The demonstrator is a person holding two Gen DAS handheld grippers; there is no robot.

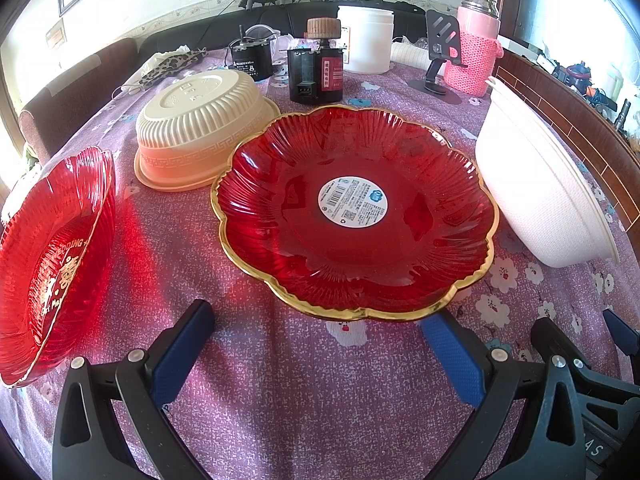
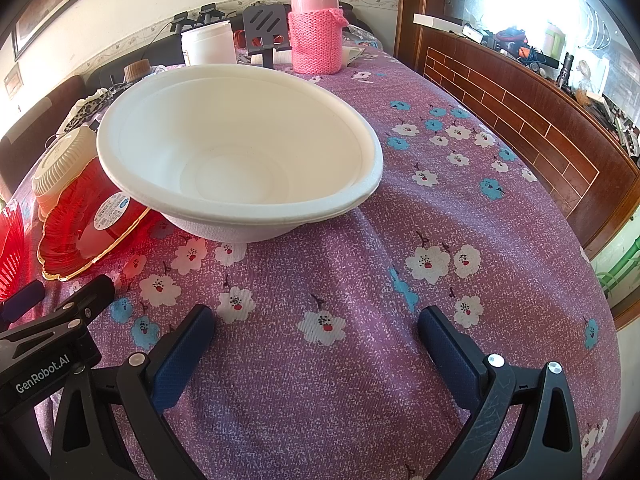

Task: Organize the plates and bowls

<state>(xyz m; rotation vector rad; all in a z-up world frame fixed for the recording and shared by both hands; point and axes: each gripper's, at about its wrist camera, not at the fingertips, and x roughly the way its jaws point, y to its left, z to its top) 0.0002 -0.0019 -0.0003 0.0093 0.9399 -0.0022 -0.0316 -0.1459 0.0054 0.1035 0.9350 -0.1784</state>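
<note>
The left gripper (image 1: 320,336) hangs low over the purple flowered tablecloth (image 1: 280,380); its two blue-padded fingers (image 1: 182,354) stand wide apart and hold nothing. Just in front of it lies the red plate with a gold rim (image 1: 356,212), flat on the cloth, with a round white label in the middle; the right finger tip is very near the plate's front edge, but I cannot tell if it touches. To the left of the plate a second red plate (image 1: 52,264) stands tilted on its edge, with gold letters on it; behind, between the two, a beige bowl (image 1: 200,136) sits upside down. On the right the white bowl (image 1: 540,184) is near the plate's rim.

The right gripper (image 2: 316,336) is also spread open and empty — its fingers (image 2: 444,356) are above bare cloth; the white bowl (image 2: 240,148) sits upright ahead of it, and it seems to be two bowls nested. Far behind stands a pink flask in a knitted sleeve (image 2: 316,28) — well apart from the bowls.
</note>
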